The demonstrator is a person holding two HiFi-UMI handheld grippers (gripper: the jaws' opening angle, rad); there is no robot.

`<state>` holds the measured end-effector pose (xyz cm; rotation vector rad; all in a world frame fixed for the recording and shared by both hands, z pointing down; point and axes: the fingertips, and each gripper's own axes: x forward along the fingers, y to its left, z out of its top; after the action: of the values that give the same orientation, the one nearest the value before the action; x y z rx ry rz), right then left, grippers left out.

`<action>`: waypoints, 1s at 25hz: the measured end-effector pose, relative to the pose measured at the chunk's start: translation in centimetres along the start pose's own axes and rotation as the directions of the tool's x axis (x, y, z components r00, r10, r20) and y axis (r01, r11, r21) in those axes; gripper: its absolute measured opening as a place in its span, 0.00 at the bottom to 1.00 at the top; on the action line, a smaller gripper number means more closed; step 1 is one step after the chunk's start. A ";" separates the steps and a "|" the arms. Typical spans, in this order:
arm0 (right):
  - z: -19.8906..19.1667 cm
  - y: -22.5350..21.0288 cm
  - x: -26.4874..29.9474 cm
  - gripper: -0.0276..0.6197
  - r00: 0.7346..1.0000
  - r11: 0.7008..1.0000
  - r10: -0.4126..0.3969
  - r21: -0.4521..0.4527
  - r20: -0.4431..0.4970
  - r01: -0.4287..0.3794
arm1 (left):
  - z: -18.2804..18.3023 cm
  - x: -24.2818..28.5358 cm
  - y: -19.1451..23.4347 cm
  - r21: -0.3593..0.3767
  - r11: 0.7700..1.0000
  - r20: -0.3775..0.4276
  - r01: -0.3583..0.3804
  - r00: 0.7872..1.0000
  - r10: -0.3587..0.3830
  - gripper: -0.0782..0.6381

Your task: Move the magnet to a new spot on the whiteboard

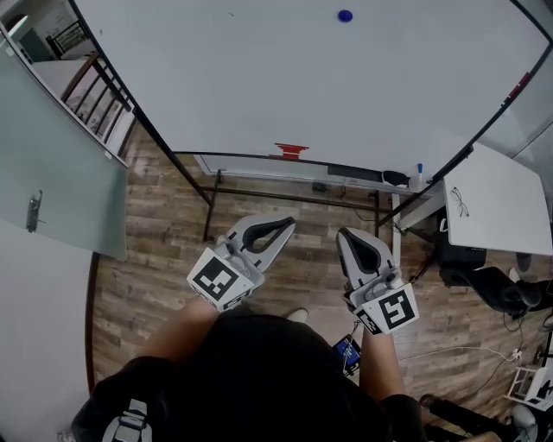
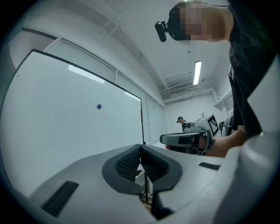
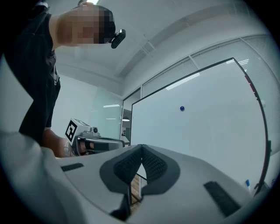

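Wood-plank floor [image 1: 164,259] fills the lower middle. A frosted glass door [image 1: 60,155] with a metal handle [image 1: 33,211] stands at left. A small red object [image 1: 291,151] shows at centre. At right, eyeglasses [image 1: 459,204] lie on a white table [image 1: 505,216]; a black chair [image 1: 488,287] sits below it

Whiteboard [image 1: 259,78]: white, dark-framed, on a black stand [image 1: 210,200].
On the board: 1 blue magnet [image 1: 345,15], well above the tray.
Tray [image 1: 242,163]: 1 red object [image 1: 291,151], 1 black eraser [image 1: 396,179], 1 blue-capped marker [image 1: 420,173].
Floor [image 1: 164,259]: wood planks, under the stand.
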<state>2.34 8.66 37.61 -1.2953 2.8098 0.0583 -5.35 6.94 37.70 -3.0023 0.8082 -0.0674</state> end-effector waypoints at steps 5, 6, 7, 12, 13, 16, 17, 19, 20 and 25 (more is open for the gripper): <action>-0.3 -1.5 -1.8 0.03 1.000 1.000 0.028 0.003 0.002 -0.028 | -0.1 2.1 -1.9 0.004 1.000 -0.007 -0.013 1.000 0.013 0.12; -0.3 -1.7 -2.0 0.03 1.000 1.000 0.031 0.003 0.001 -0.031 | -0.2 2.4 -2.1 0.001 1.000 -0.012 -0.016 1.000 0.016 0.12; -0.4 -1.9 -2.1 0.03 0.999 0.999 0.035 0.004 0.000 -0.035 | -0.2 2.6 -2.3 0.000 1.000 -0.016 -0.019 1.000 0.019 0.12; -0.9 -2.7 -1.6 0.03 0.999 0.999 0.048 -0.007 -0.020 -0.048 | -0.3 3.6 -1.7 -0.010 0.999 -0.014 -0.038 0.999 0.038 0.12; -1.0 -2.9 -1.3 0.03 0.999 0.999 0.049 -0.006 -0.022 -0.049 | -0.4 3.7 -1.3 -0.018 0.999 -0.013 -0.042 0.999 0.042 0.12; -1.4 -3.8 -0.1 0.03 0.999 0.999 0.047 0.002 -0.028 -0.047 | -0.6 4.2 0.3 -0.013 0.998 -0.037 -0.053 0.998 0.053 0.12; -1.6 -4.0 0.4 0.03 0.998 0.999 0.046 0.002 -0.032 -0.046 | -0.8 4.4 0.8 -0.011 0.999 -0.031 -0.048 0.998 0.047 0.12; -1.8 -4.4 1.6 0.03 0.998 0.999 0.043 -0.003 -0.040 -0.044 | -1.1 4.6 1.9 -0.014 0.999 -0.006 -0.032 0.999 0.032 0.12; -1.9 -4.6 2.3 0.03 0.998 0.999 0.041 -0.006 -0.044 -0.042 | -1.3 4.8 2.6 -0.018 0.999 0.001 -0.029 1.000 0.029 0.12; -1.9 -6.5 6.4 0.03 0.998 0.999 0.017 -0.033 -0.065 -0.019 | -0.8 6.5 7.2 -0.026 1.000 0.032 -0.004 0.999 0.004 0.12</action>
<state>3.12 -0.50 39.03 -1.3024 2.8869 0.0663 -3.38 -2.52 38.44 -3.0173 0.8183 -0.0083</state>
